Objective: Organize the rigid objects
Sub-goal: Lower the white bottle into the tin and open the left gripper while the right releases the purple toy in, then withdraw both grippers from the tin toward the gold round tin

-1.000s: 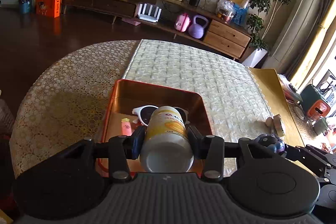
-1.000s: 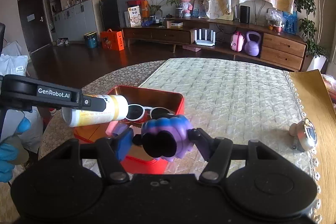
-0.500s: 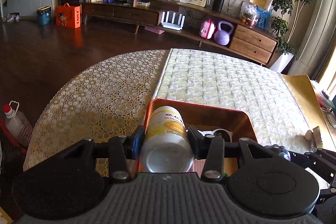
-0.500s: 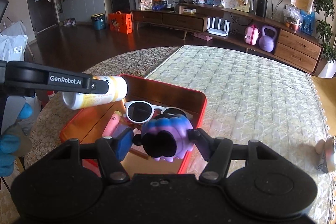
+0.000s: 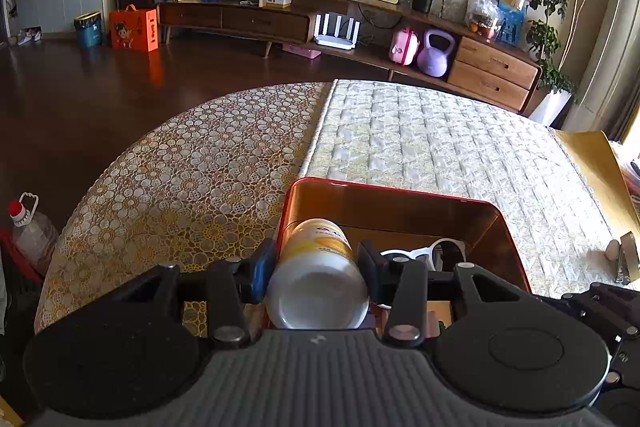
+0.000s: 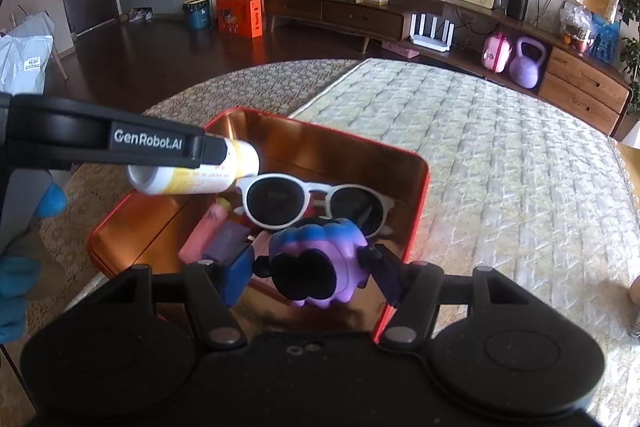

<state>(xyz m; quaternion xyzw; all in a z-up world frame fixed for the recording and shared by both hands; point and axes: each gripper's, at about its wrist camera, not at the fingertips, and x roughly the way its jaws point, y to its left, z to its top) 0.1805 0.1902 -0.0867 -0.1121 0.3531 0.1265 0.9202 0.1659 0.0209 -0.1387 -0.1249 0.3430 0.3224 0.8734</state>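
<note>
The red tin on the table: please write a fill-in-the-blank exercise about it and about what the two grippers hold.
1. The left gripper is shut on a white and yellow ____.
2. The right gripper holds a purple and blue ____.
3. Inside the red tin lie sunglasses with a ____ frame.
4. Beside the sunglasses lies a small tube of ____ colour.

Missing words: bottle; toy; white; pink

We look from each wrist along the fingers, tilted down, close over the red tin (image 5: 394, 193) on the table (image 5: 192, 167), facing the sideboard (image 6: 340, 11). The right view also catches the left gripper (image 6: 224, 155) from its side. Both share tin, sunglasses (image 6: 312, 201) and, probably, the far wall.
</note>
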